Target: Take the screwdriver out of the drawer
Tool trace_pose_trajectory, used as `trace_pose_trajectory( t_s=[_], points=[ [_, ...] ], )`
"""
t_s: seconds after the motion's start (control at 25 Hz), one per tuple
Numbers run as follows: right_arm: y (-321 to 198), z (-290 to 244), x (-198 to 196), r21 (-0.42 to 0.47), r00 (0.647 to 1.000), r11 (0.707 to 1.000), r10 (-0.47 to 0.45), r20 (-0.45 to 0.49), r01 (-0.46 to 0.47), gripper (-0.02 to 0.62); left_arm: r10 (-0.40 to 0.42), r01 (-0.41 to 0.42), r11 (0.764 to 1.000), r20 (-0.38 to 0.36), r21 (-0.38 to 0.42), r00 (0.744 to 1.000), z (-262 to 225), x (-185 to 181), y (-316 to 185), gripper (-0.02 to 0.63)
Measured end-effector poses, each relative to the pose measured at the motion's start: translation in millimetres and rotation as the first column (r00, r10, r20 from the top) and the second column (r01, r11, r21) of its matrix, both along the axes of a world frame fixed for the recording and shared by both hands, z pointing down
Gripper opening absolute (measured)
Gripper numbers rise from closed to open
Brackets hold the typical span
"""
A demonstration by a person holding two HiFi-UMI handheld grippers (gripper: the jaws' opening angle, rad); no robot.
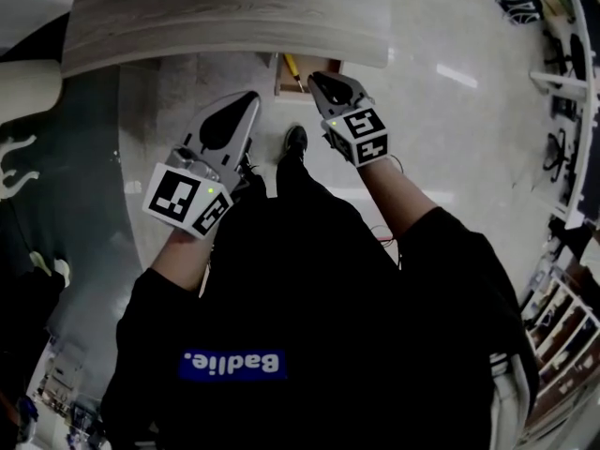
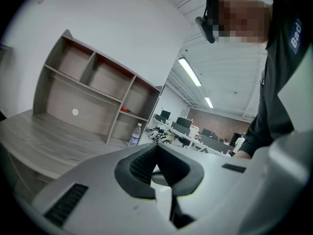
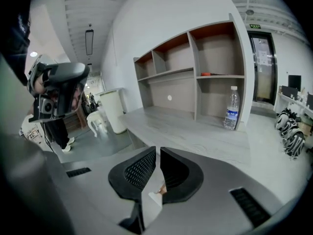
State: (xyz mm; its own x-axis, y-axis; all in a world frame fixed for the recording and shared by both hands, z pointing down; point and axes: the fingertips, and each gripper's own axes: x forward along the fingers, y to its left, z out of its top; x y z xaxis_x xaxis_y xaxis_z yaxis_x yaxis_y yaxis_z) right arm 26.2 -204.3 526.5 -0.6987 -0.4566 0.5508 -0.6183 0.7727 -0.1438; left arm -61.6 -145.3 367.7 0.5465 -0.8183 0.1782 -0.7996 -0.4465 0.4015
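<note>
The right claw (image 1: pixel 322 82) has its jaws drawn almost together, only a thin slit between the pads, and grips nothing. Its tip hangs just beside the right rim of the open drawer (image 1: pixel 281 89). The yellow screwdriver (image 1: pixel 292 67) lies inside that drawer, slantwise, its far end running under the desk (image 1: pixel 225 17) edge, which overhangs the back of the drawer. The left claw (image 1: pixel 251 97) is closed too, pads meeting at the tip with nothing between them, and sits to the left of the drawer, apart from it. A dark shoe (image 1: pixel 295 141) stands on the pale floor (image 1: pixel 441 139) just short of the drawer. On the desk stands a shelf (image 3: pixel 195 82) with a bottle (image 3: pixel 233 107) at its right end.
</note>
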Motion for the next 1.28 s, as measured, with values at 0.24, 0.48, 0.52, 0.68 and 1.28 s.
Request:
trace_pose_trajectory(
  t_s=[0.24, 0.48, 0.52, 0.68, 1.28],
  points=[
    [-3.7, 39.1, -5.5, -0.058, 0.999, 0.998, -0.007, -0.05, 0.004, 0.034, -0.037, 0.037, 0.999, 0.005, 0.001, 0.999, 0.0, -14.9, 1.4, 0.002],
    [-8.6, 74.0, -8.9, -0.107, 0.996, 0.994, -0.009, -0.089, -0.001, 0.056, -0.067, 0.067, 0.998, 0.011, -0.018, 0.998, 5.9, -26.5, 3.1, 0.002],
    [-10.2, 78.9, -9.2, -0.113, 0.996, 0.994, -0.007, -0.094, -0.004, 0.064, -0.07, 0.07, 0.997, 0.011, -0.02, 0.997, 5.9, -27.9, 2.6, 0.002],
    [-13.9, 99.6, -10.4, -0.138, 0.991, 0.99, -0.007, -0.132, -0.011, 0.092, -0.074, 0.074, 0.997, 0.019, -0.023, 0.997, 5.6, -34.0, 1.7, 0.002],
    [-17.6, 177.4, -9.4, -0.213, 0.965, 0.977, -0.025, -0.262, -0.033, 0.11, -0.091, 0.092, 0.995, 0.041, -0.026, 0.995, 1.3, -53.2, -0.1, 0.002]
  ],
)
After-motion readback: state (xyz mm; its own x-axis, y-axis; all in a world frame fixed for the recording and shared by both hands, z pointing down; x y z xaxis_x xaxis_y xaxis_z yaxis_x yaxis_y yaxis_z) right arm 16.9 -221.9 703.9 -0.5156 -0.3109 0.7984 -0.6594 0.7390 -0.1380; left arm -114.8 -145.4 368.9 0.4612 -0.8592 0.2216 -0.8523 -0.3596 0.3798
